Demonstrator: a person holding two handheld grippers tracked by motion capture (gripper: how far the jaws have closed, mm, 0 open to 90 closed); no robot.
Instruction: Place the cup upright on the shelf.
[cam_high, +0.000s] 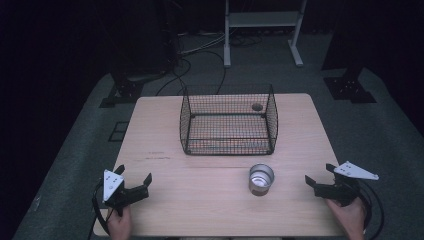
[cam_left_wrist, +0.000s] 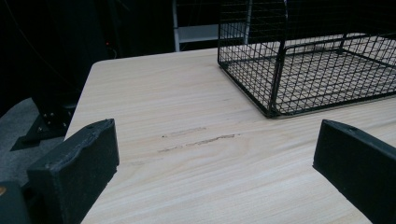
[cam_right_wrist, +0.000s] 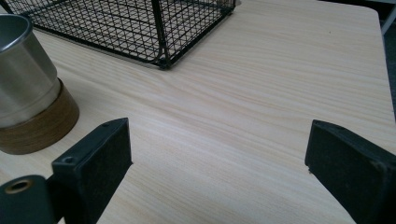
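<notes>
A steel cup (cam_high: 261, 178) with a wooden base stands upright on the light wooden table (cam_high: 200, 200), in front of a black wire basket (cam_high: 228, 120). My left gripper (cam_high: 135, 181) rests at the table's near left corner, open with nothing between its jaws. At the near right edge my right gripper (cam_high: 320, 174) is open too, to the right of the cup and apart from it. The right gripper view has the cup (cam_right_wrist: 28, 88) at its left, beside the left jaw, and the basket (cam_right_wrist: 140, 25) beyond. In the left gripper view the basket (cam_left_wrist: 303, 60) stands ahead on the right.
The basket looks empty and sits at the table's far middle. A round hole (cam_high: 257, 106) in the tabletop shows behind it. Beyond the table, stand bases (cam_high: 350, 87), cables (cam_high: 190, 60) and a white frame (cam_high: 262, 30) occupy a dark floor.
</notes>
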